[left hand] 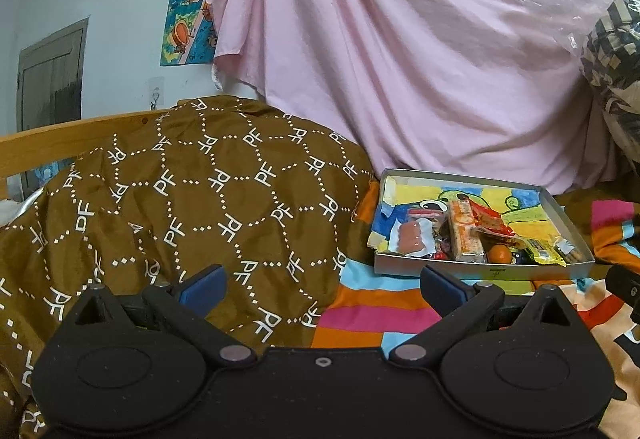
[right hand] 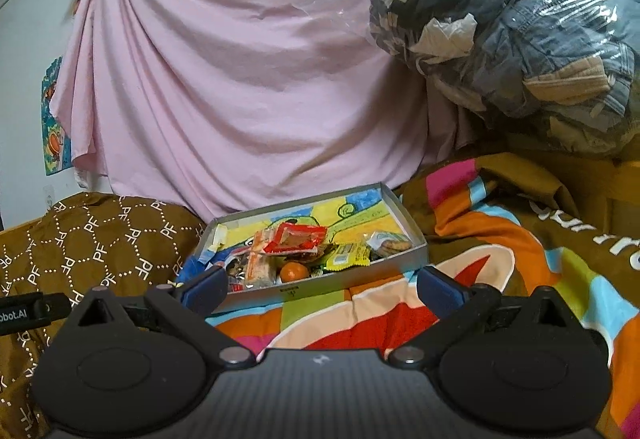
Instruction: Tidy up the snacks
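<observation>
Both grippers, left [left hand: 322,289] and right [right hand: 320,287], gape empty; the snack tray [right hand: 320,285] lies just ahead of the right, nearer one.

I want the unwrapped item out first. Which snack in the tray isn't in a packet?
The small round orange fruit at the near wall of the tray. It has bare peel, while the others there are flat printed or clear wrappers.

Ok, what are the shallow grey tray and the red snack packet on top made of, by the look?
The shallow grey tray looks like thin card or sheet metal, I cannot tell which: matte grey walls, sharp folded corners, a colourful drawing lining its floor. The red snack packet looks like glossy plastic film: crinkled, catching highlights, with a clear window.
</observation>
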`<state>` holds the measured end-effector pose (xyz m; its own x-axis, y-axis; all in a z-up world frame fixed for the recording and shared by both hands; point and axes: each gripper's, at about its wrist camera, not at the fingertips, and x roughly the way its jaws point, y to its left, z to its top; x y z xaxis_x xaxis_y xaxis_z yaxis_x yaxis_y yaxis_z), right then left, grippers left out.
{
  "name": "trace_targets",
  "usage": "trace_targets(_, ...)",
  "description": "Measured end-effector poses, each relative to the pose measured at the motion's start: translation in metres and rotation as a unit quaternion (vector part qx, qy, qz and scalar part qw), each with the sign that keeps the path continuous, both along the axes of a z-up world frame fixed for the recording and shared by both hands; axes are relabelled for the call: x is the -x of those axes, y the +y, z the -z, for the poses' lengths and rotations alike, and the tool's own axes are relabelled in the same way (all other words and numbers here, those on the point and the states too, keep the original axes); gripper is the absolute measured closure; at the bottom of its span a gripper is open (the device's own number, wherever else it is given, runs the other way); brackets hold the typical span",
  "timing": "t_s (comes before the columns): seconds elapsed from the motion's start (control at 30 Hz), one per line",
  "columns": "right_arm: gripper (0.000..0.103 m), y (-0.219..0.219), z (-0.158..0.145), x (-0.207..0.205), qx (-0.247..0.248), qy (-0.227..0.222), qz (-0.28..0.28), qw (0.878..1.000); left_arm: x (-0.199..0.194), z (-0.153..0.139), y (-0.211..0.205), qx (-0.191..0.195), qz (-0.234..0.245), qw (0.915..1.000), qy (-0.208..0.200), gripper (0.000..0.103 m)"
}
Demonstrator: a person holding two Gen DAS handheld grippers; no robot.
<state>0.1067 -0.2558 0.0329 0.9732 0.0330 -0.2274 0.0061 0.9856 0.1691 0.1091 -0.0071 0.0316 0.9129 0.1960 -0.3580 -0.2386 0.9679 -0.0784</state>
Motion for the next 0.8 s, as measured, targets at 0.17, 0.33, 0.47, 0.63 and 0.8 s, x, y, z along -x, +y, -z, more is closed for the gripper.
trace_targets(0.17, 0.0, -0.001, 0.006, 0.005, -0.015, 0.011, 0.004, 1.0, 0.004, 0.008, 0.006, 0.005, 0.003, 1.0, 0.005, 0.001)
trace_targets(0.33, 0.0, 0.003, 0.009, 0.013, -0.01, 0.009, 0.012, 1.0, 0.005, 0.007, 0.015, 0.019, 0.01, 0.9996, 0.017, 0.001)
trace_targets(0.47, 0.0, 0.011, 0.011, 0.016, 0.004, 0.02, 0.012, 1.0, 0.006, 0.009, 0.019, 0.01, 0.017, 0.9994, 0.028, 0.001)
trace_targets(0.63, 0.0, 0.021, 0.017, 0.02, 0.015, 0.045, 0.015, 0.999, 0.014, 0.013, 0.025, 0.001, 0.02, 0.9994, 0.028, 0.001)
trace_targets(0.8, 0.0, 0.031, 0.019, 0.029, 0.025, 0.053, 0.021, 0.998, 0.02, 0.019, 0.033, 0.022, 0.024, 0.9989, 0.032, 0.001)
